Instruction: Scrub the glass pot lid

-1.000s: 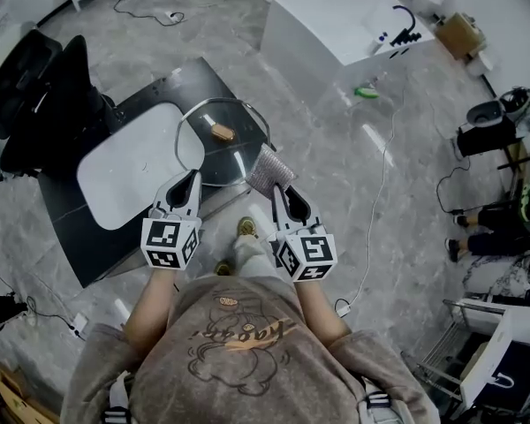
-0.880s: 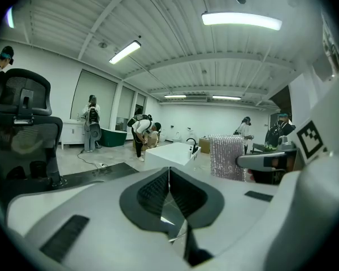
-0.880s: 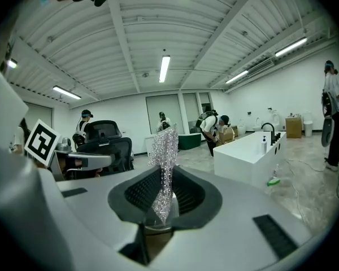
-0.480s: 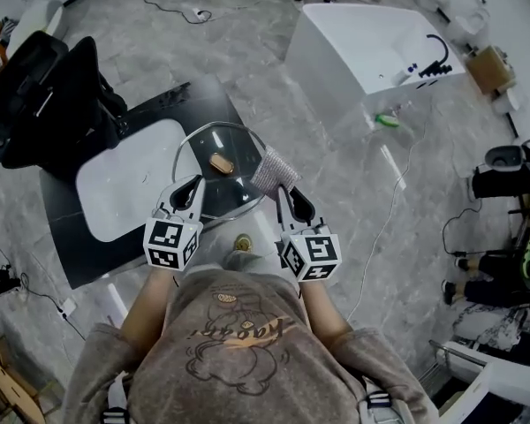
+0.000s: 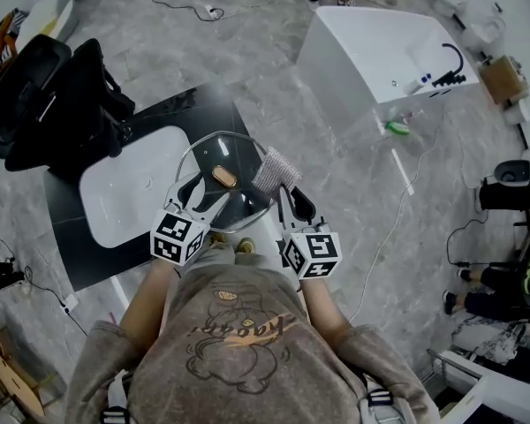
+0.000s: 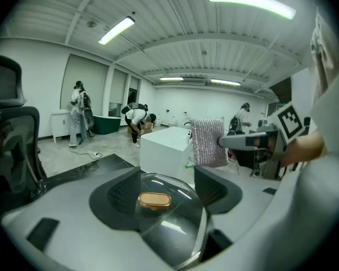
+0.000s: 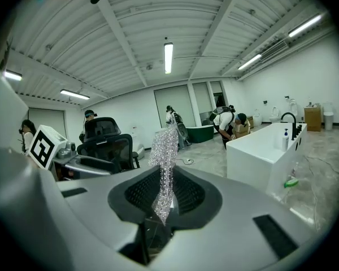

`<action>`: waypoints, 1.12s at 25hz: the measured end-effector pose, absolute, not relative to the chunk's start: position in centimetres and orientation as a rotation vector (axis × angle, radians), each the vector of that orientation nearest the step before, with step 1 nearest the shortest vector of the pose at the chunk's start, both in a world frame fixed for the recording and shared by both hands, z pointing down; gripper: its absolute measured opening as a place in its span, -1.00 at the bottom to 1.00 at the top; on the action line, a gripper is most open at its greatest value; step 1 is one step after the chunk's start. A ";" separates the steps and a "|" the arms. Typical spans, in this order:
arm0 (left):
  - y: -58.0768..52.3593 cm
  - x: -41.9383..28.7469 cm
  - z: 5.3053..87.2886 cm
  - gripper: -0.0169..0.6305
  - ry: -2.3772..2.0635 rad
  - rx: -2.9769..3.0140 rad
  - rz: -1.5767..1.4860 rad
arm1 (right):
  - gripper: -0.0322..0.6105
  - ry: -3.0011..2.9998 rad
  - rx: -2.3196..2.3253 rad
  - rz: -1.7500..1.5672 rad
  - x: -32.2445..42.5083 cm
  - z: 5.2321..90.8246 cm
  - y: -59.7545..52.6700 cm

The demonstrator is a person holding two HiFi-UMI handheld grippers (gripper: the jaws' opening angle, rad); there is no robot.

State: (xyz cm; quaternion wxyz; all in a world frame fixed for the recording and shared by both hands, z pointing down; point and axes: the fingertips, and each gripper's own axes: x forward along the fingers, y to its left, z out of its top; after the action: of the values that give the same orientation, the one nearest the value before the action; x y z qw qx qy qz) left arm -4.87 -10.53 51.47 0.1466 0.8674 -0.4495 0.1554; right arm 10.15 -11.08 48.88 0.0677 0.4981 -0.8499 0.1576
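Near rim of the glass lid (image 5: 237,182) lost to us behind the left gripper (image 5: 199,204), foot of the scrub pad (image 7: 165,151) sunk between the right gripper (image 7: 165,195) jaws, black chair (image 5: 44,87) cut at our upper left edge.

Grey marble floor (image 5: 274,34) with cables (image 5: 203,9) loose across it. White tub (image 5: 371,56) ahead right, black chair (image 5: 49,95) left, black surface (image 5: 71,254) with an inset white basin (image 5: 128,193). White walls (image 6: 45,55), ribbed white ceiling (image 7: 130,33), strip lights (image 7: 168,57) on; people (image 6: 79,114) far back by a green tub (image 6: 106,124).
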 end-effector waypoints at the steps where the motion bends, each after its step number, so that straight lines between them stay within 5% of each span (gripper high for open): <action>1: -10.8 -4.5 52.0 -0.02 -1.250 2.530 0.503 | -0.66 -2.555 1.508 0.479 10.1 48.9 -11.4; 12: -13.0 -3.6 59.9 0.02 -0.678 2.810 1.186 | -0.66 -2.490 1.579 0.504 9.5 50.2 -13.8; 28: -14.3 -2.1 65.6 0.02 -0.161 2.870 1.301 | -0.65 -2.396 1.649 0.565 10.1 51.9 -13.8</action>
State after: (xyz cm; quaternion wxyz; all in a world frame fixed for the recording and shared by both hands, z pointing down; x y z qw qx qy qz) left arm -2.05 -14.31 65.61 -0.0066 0.9096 -0.0510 0.4124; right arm 10.10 -13.76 51.94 0.0893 0.5545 -0.8053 0.1900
